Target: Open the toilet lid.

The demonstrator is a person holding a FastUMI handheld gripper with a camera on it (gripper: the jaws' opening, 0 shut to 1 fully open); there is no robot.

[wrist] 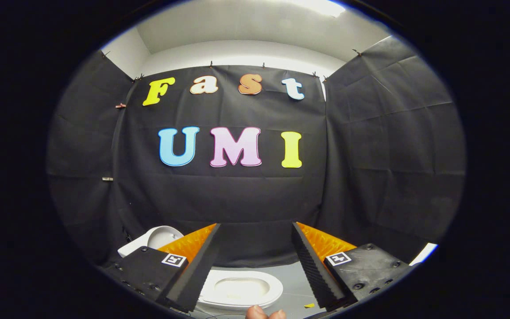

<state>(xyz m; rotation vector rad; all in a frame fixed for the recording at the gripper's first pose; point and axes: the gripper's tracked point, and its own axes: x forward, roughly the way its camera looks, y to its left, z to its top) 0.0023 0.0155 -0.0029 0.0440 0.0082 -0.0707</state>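
Currently the tongs [255, 224] stand spread and empty above the toilet [239, 290], which sits low between the fingers, so confirm whether the white part [160, 237] beyond the left finger is the raised lid before descending.

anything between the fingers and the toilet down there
Nothing visible stands in the way. The gripper is open, its fingers spread wide and holding nothing. The white toilet sits on the grey floor below, seen through the gap between the fingers. A fingertip shows near the toilet's front edge.
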